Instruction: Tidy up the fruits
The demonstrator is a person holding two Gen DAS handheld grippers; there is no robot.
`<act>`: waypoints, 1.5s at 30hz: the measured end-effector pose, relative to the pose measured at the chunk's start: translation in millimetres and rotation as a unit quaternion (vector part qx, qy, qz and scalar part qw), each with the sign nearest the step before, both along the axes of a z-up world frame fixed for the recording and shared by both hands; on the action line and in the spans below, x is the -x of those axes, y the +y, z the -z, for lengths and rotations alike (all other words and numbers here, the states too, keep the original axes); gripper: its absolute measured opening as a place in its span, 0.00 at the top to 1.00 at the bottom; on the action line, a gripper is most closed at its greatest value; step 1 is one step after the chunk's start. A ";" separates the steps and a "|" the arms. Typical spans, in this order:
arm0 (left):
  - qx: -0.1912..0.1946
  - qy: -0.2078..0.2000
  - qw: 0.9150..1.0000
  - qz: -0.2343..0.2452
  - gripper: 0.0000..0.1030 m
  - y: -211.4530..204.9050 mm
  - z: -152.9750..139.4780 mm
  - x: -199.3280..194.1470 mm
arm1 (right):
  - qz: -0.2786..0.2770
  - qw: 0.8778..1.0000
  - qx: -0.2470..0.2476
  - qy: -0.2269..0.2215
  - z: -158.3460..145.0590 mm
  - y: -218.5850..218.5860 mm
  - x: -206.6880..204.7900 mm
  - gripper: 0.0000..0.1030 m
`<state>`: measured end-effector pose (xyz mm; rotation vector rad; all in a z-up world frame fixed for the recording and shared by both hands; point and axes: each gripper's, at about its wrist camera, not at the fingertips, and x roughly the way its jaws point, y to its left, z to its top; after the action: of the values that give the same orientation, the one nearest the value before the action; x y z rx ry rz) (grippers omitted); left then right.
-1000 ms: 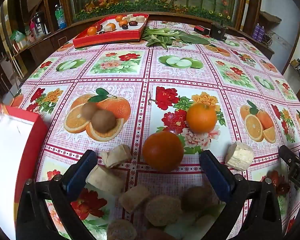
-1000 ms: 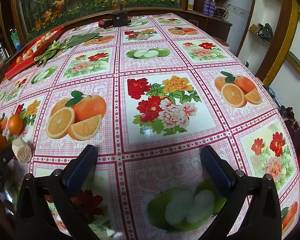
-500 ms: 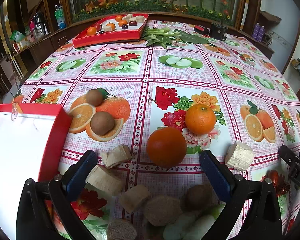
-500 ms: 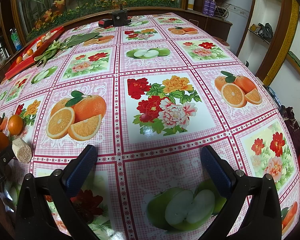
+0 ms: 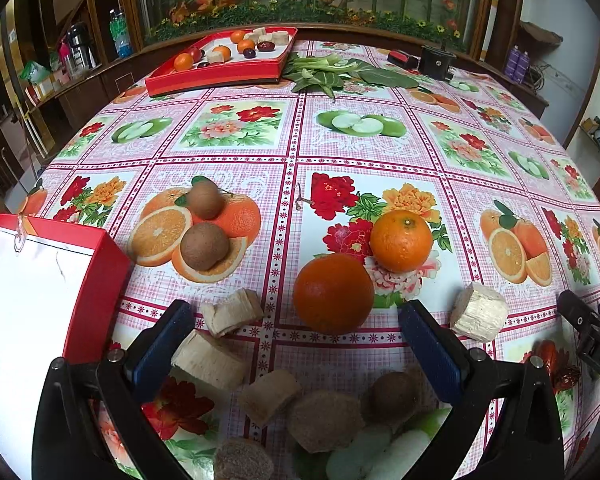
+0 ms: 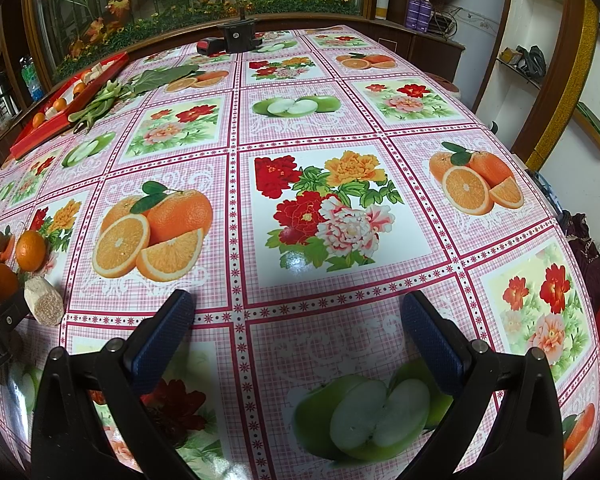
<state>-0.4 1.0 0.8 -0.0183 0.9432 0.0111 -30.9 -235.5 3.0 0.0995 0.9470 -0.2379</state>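
Your near red box [image 5: 96, 280] sits at the left with a bare white floor, while the far red tray [image 5: 220, 68] holds oranges, dark fruits and pale chunks. Your left claw [image 5: 296, 334] is spread wide, and the big orange [image 5: 333, 293] sits on the table just ahead, between its fingers. Your right claw [image 6: 296, 332] is spread wide too, over bare cloth [image 6: 340, 120], well apart from the fruit.

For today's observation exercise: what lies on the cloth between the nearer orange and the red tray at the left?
In the left wrist view, two pale cut chunks lie between the nearer orange and the red tray; the rest is bare tablecloth.
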 end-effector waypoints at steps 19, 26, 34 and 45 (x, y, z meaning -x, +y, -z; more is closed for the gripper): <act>-0.020 -0.048 0.998 0.044 0.01 18.1 -29.1 69.6 | -0.031 0.999 -0.020 0.007 -3.2 1.6 -1.6 0.00; -0.031 -0.136 0.985 0.098 0.01 28.1 -61.6 154.6 | -0.145 0.975 -0.134 -0.101 -37.8 -22.0 44.0 0.00; -0.016 -0.126 0.977 0.172 0.01 -0.1 -58.4 152.9 | -0.211 0.946 -0.232 -0.086 -39.0 -23.4 51.7 0.01; 0.009 -0.087 0.969 0.233 0.34 -34.0 -40.8 139.0 | -0.280 0.942 -0.182 -0.023 -17.9 8.4 53.0 0.51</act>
<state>-139.4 -33.0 41.6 0.1830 0.7538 -0.4276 -83.9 -227.1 20.9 0.1704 0.9269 0.4671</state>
